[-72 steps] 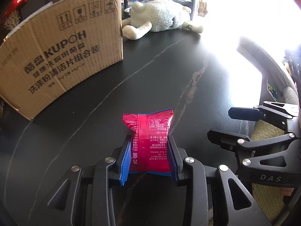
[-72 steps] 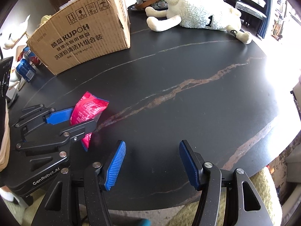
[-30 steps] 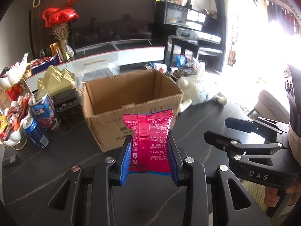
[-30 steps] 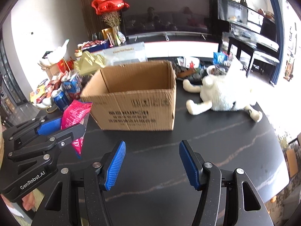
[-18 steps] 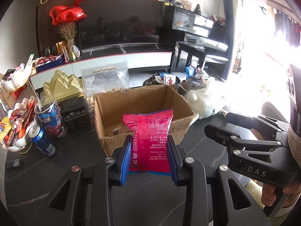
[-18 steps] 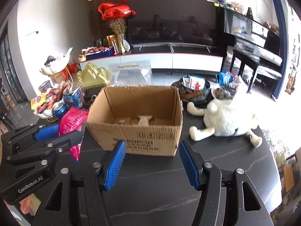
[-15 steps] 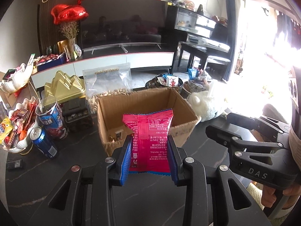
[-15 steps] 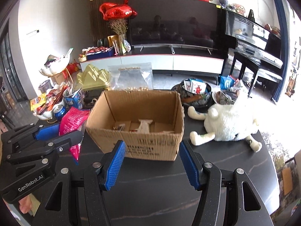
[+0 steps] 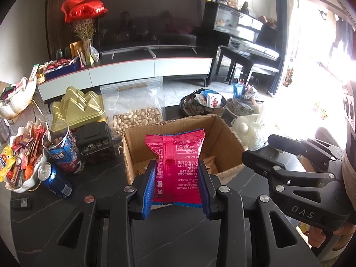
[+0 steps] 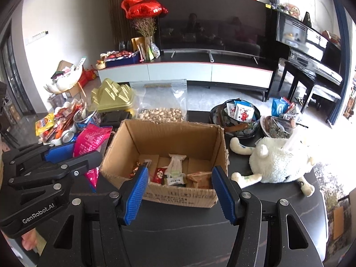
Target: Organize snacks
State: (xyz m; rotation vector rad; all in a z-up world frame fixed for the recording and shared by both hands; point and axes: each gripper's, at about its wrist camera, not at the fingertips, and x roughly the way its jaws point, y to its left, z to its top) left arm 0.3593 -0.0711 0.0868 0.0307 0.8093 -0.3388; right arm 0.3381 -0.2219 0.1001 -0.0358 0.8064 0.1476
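My left gripper (image 9: 175, 173) is shut on a red snack packet (image 9: 178, 155) with blue edges and holds it in the air in front of the open cardboard box (image 9: 227, 138). In the right wrist view the same packet (image 10: 91, 140) hangs left of the box (image 10: 164, 133), which holds several small snack packs (image 10: 175, 173). My right gripper (image 10: 180, 184) is open and empty, above the box's near wall. The right gripper also shows in the left wrist view (image 9: 289, 178).
On the black table stand a white plush sheep (image 10: 278, 162), a bag of pistachios (image 10: 162, 102), a gold tin (image 10: 111, 98), a blue can (image 9: 55, 180), a dish of snacks (image 9: 20, 155) and bowls (image 10: 238, 115). A TV unit stands behind.
Both grippers have risen and tilted up from the tabletop, with the red packet lifted off the table. The box opening and its contents have come into view and closer.
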